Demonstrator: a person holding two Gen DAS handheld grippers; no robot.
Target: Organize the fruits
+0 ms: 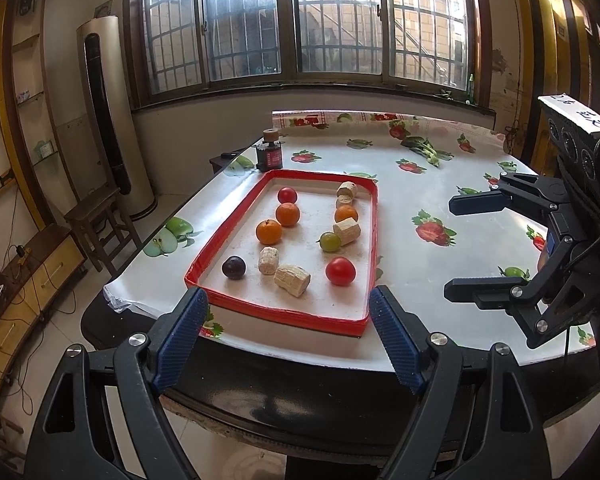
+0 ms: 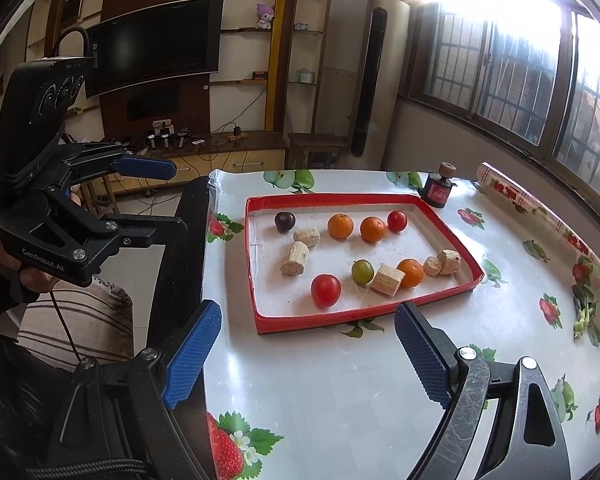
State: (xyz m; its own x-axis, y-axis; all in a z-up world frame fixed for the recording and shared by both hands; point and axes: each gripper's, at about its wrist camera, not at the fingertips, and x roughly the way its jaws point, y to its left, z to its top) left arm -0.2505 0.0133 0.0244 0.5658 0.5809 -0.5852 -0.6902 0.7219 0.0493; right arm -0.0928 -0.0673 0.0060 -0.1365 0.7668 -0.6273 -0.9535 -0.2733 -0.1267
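Red-rimmed tray (image 1: 236,236) lying flat on the fruit-print tablecloth (image 1: 420,184), long axis running away from the table's near edge in the left wrist view, near short rim close to that edge. Inside, all apart from the walls: dark plum (image 1: 233,267) nearest the near-left corner, two oranges (image 1: 269,232) and a small red tomato (image 1: 287,195) in a line along the left side; larger red tomato (image 1: 340,271), green grape (image 1: 330,241), third orange (image 1: 346,214) along the right. Pale cork-like chunks (image 1: 292,279) scattered between, lying on their sides, pointing various ways. Bare cloth wide open right of the tray; small dark jar (image 1: 269,155) just beyond the far-left corner. Left gripper (image 1: 288,340) spread wide, nothing between the pads, straddling the near rim from off the table edge. Right gripper (image 2: 308,356) likewise released and empty, hanging over bare cloth beside the tray's long side.
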